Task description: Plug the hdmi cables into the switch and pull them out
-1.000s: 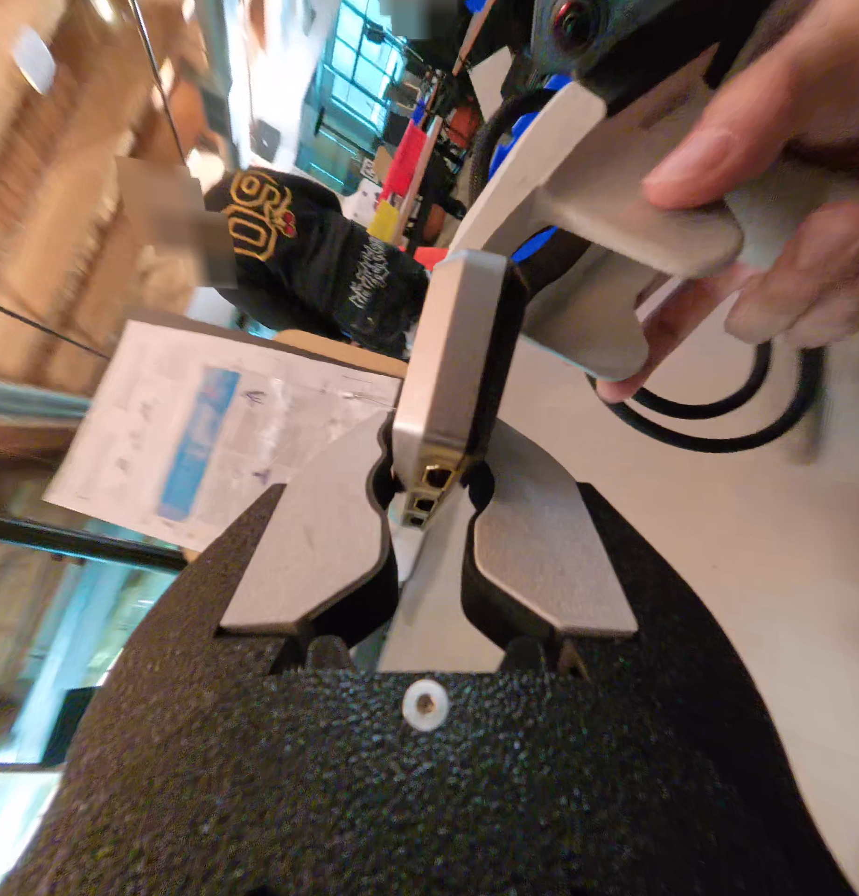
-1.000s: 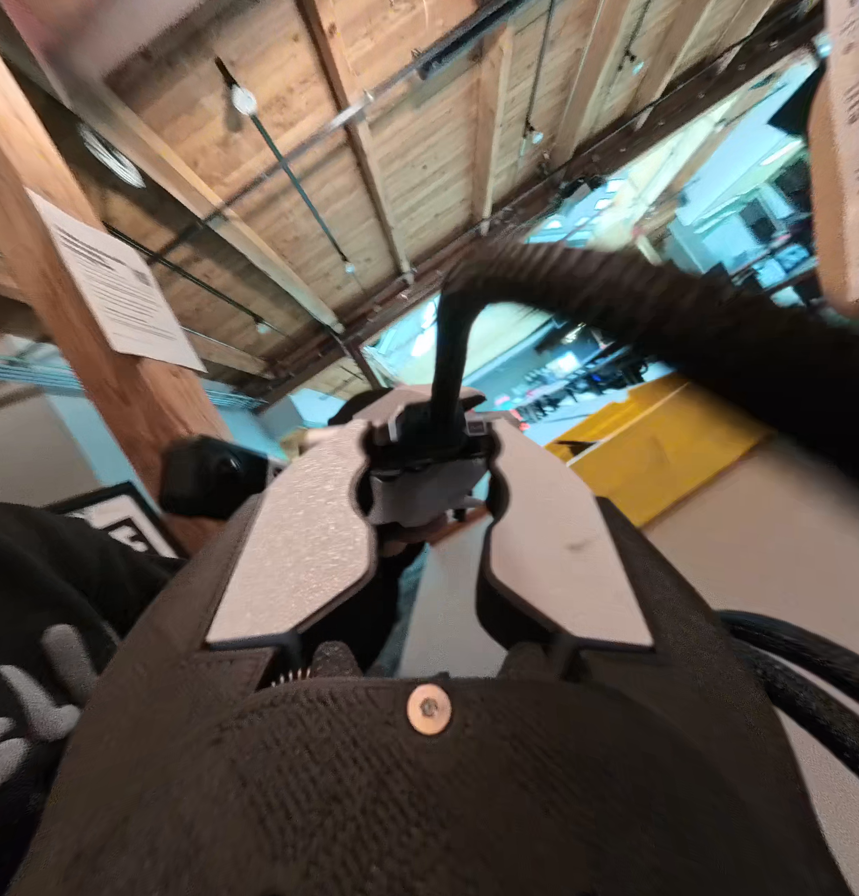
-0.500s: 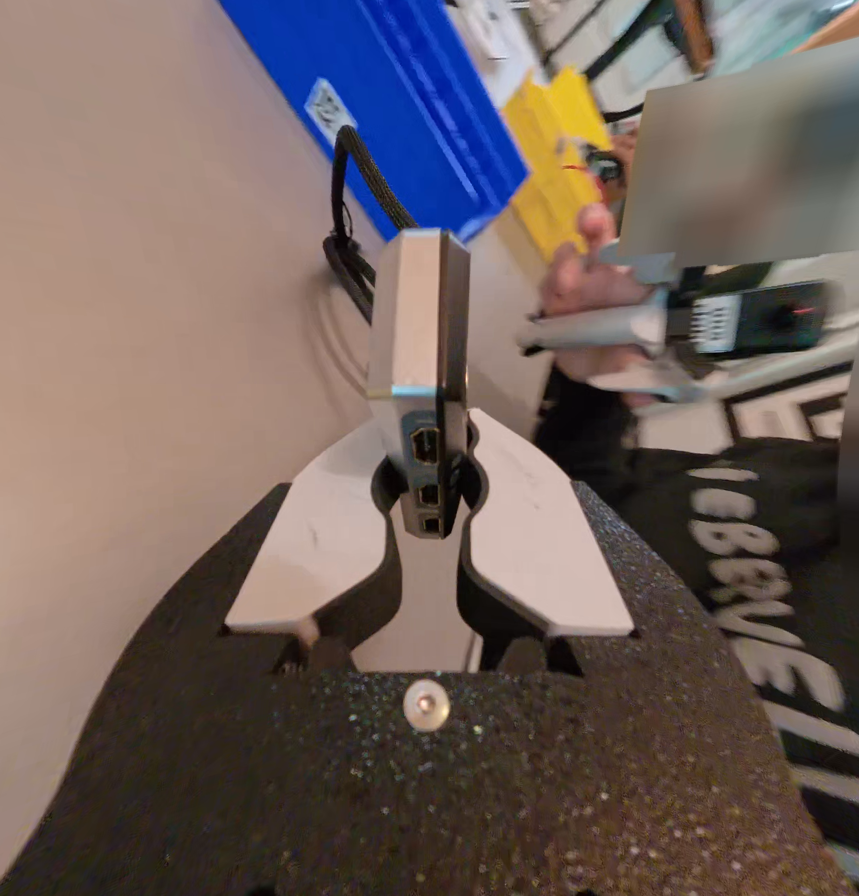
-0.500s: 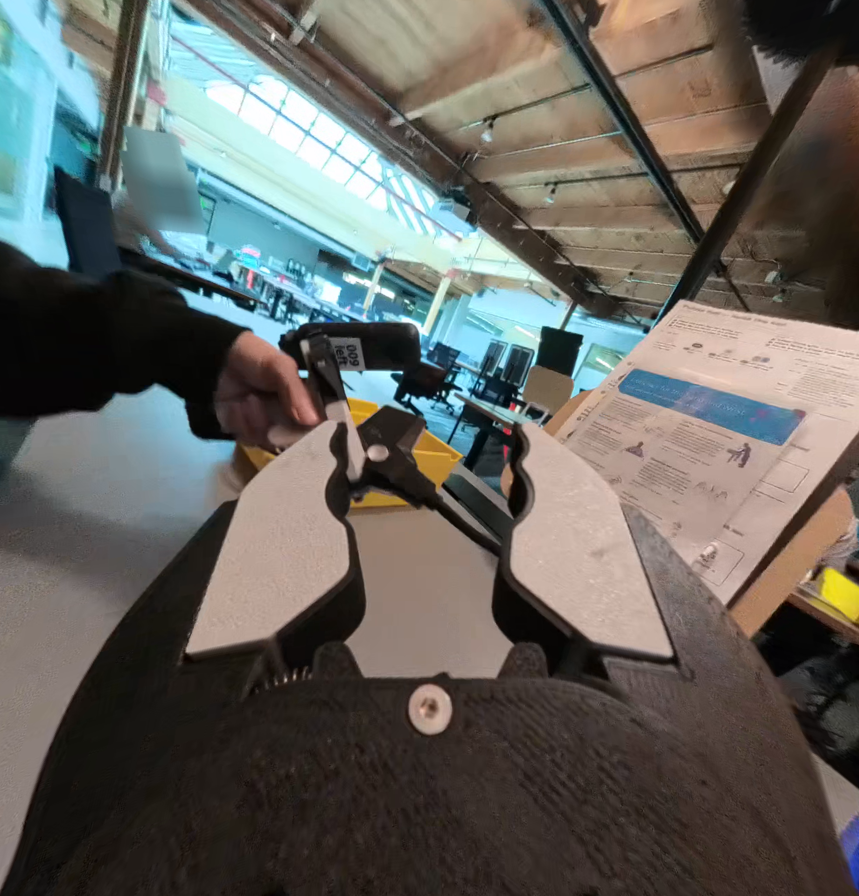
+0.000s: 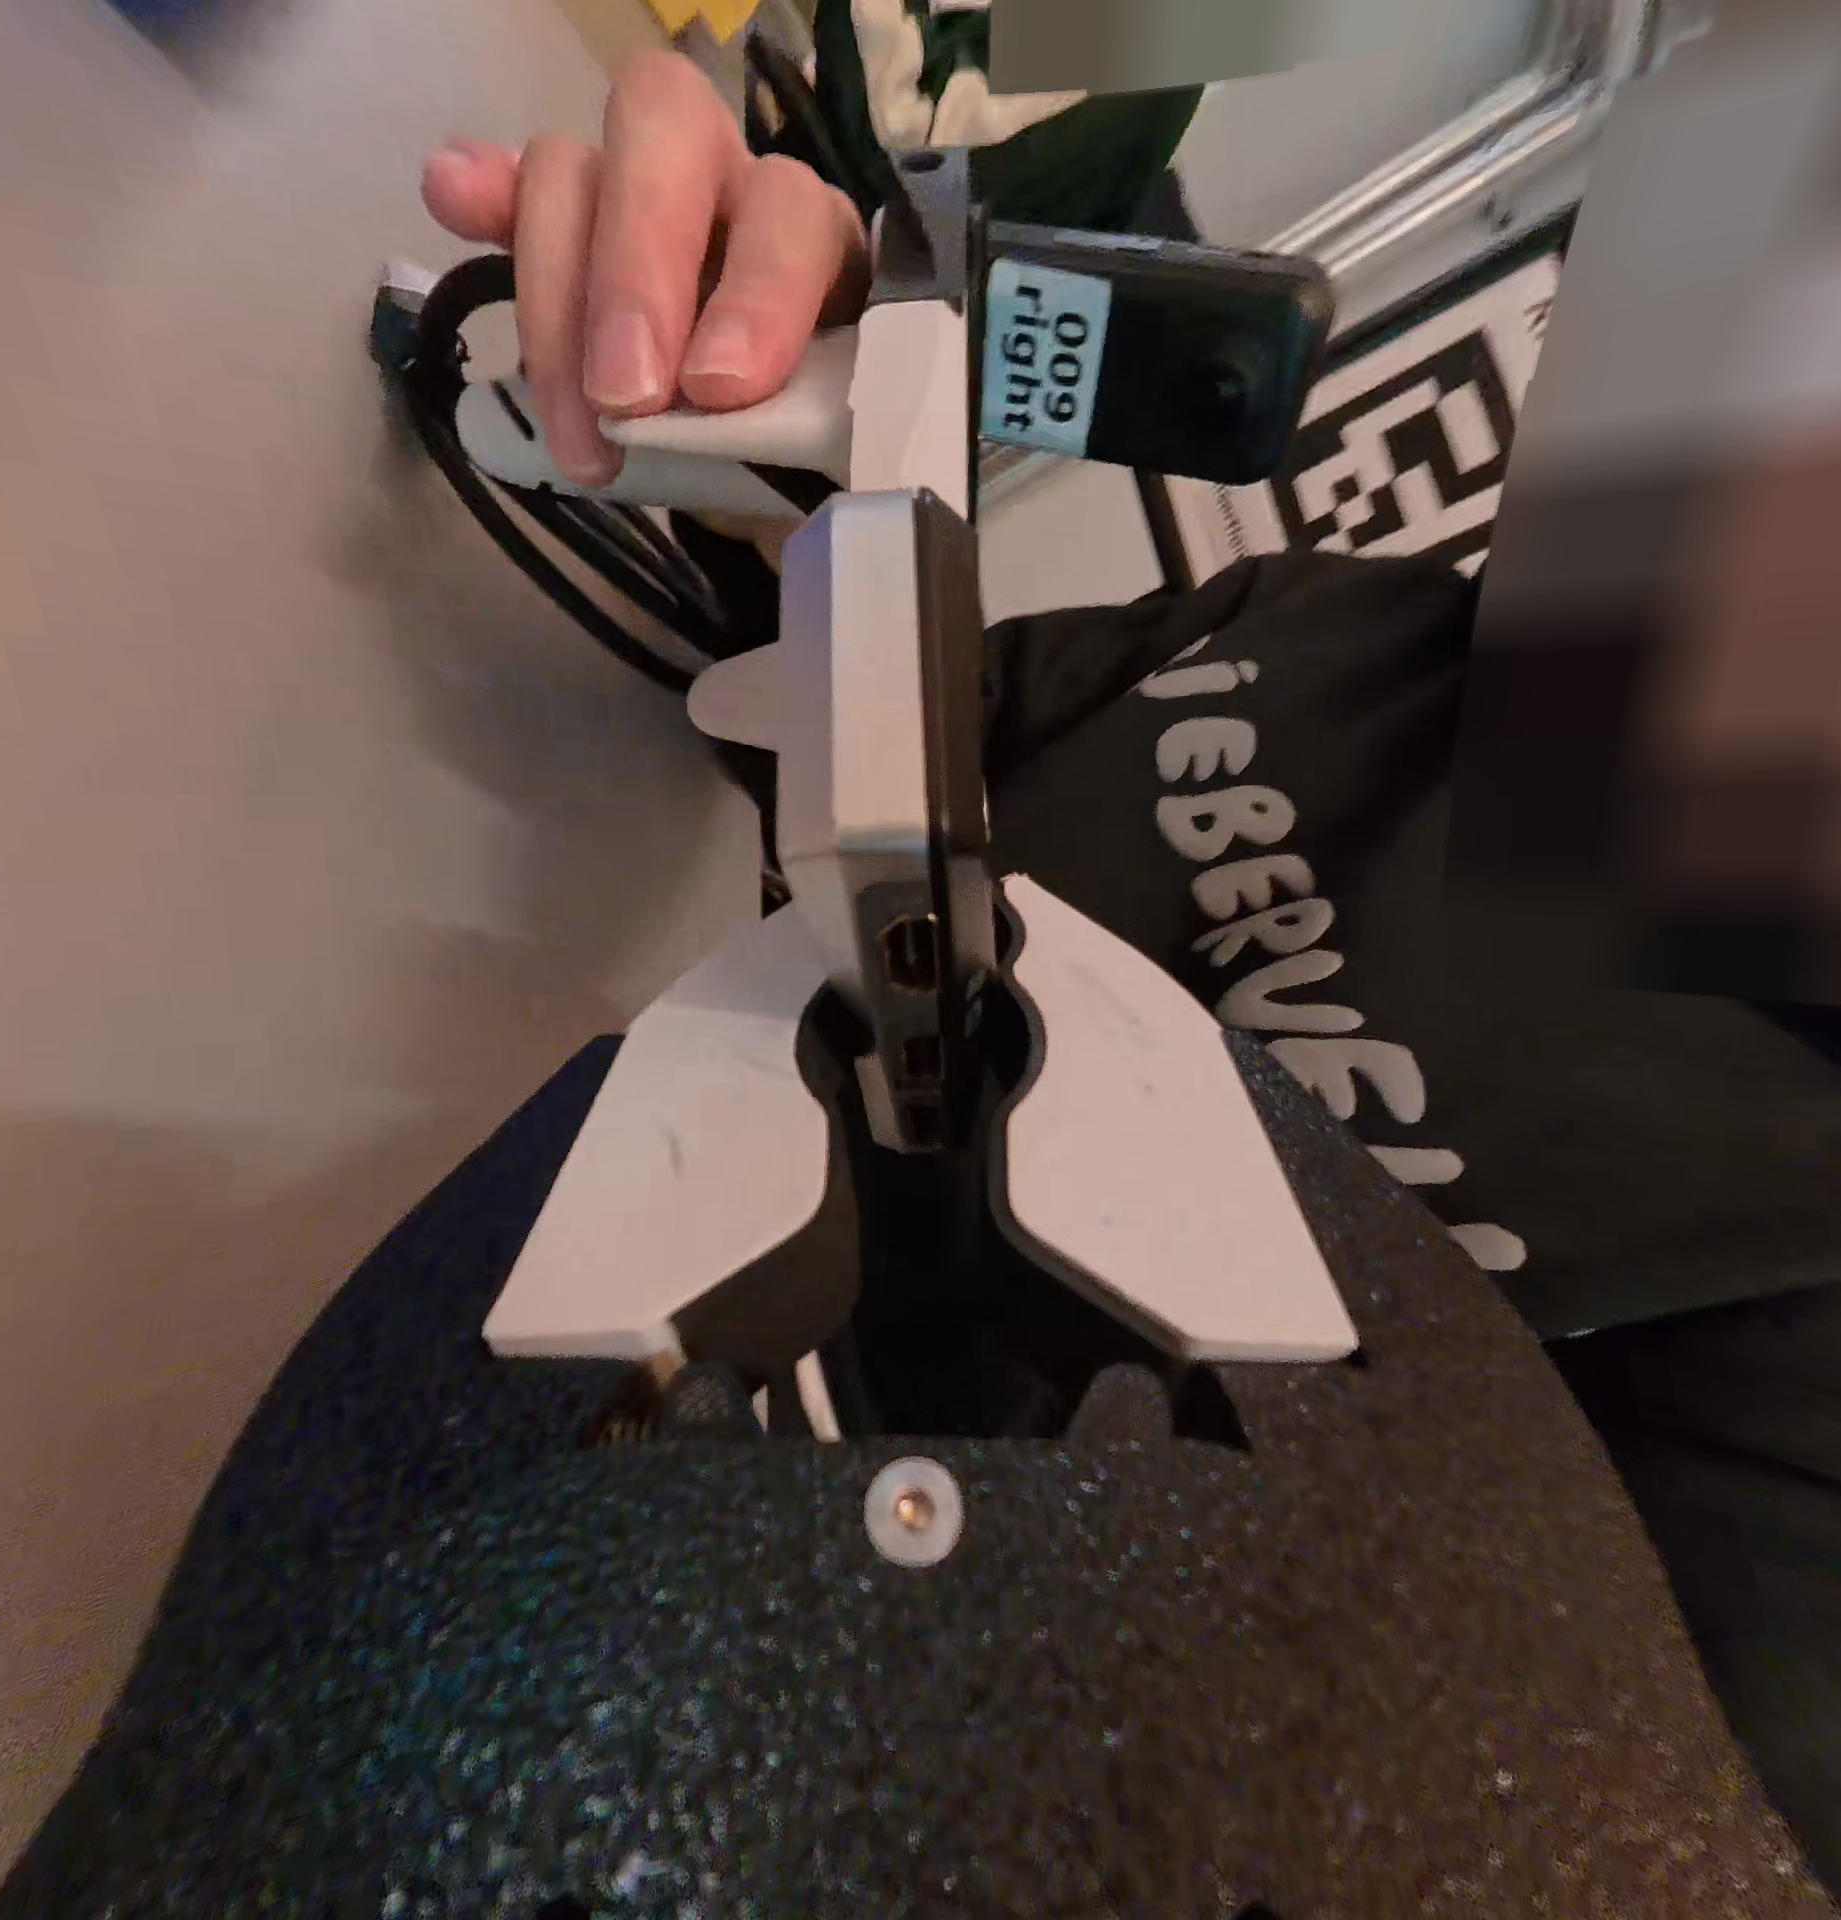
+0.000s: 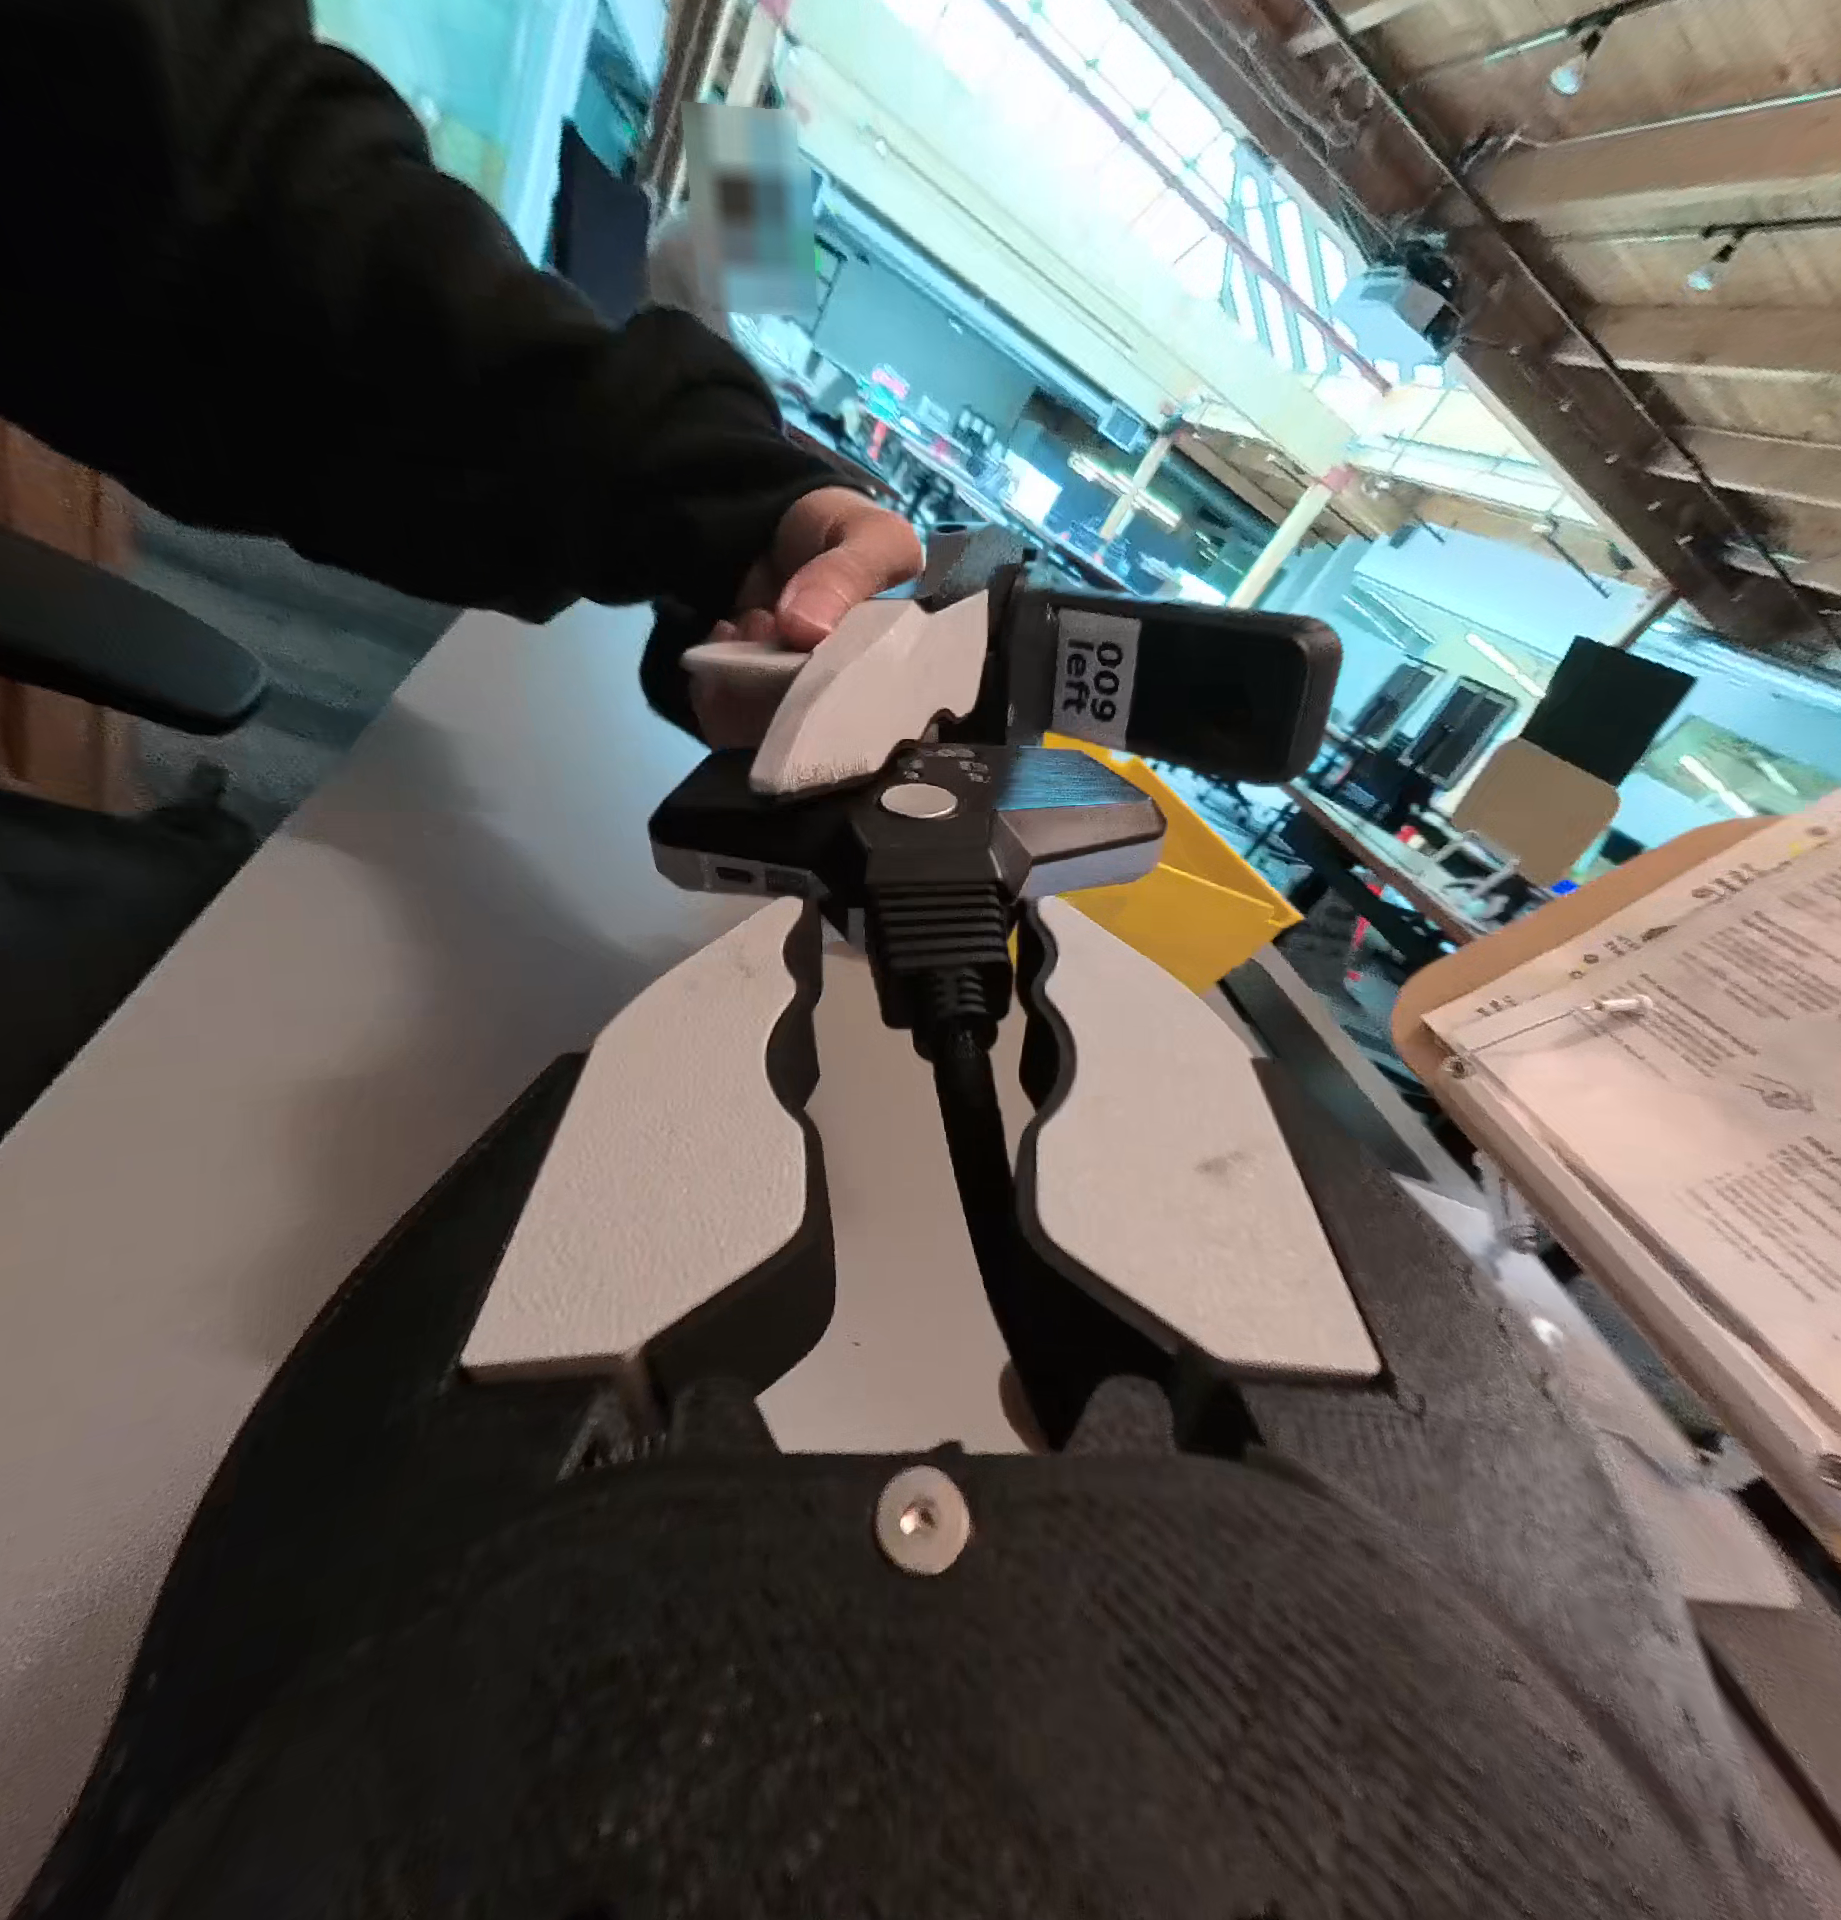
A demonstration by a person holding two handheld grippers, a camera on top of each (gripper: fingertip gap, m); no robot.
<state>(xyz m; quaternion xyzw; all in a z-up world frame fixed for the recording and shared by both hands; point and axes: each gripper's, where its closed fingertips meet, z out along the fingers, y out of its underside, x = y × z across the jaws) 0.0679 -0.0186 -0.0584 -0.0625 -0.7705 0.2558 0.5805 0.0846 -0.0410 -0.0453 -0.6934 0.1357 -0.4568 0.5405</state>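
Note:
My left gripper (image 5: 911, 961) is shut on the silver HDMI switch (image 5: 864, 707), held on edge with several ports facing the camera. In the right wrist view the switch (image 6: 1077, 821) lies across, gripped by a left gripper finger (image 6: 854, 717). My right gripper (image 6: 921, 920) is shut on a black HDMI plug (image 6: 937, 883), whose front end meets the switch's near edge. How deep it sits is hidden. Its cable (image 6: 973, 1132) runs back between my fingers. A right gripper finger (image 5: 724, 707) shows behind the switch.
A coil of black cables (image 5: 500, 499) lies on the pale table (image 6: 376, 935). A yellow bin (image 6: 1176, 904) stands behind the switch. A board with paper sheets (image 6: 1726, 1091) leans at the right. A hand (image 5: 646, 239) and a dark sleeve (image 6: 376, 364) hold the grippers.
Half a second ago my right gripper was open, empty and apart from the switch. Now it is shut on the plug at the switch. My left gripper has kept hold of the switch.

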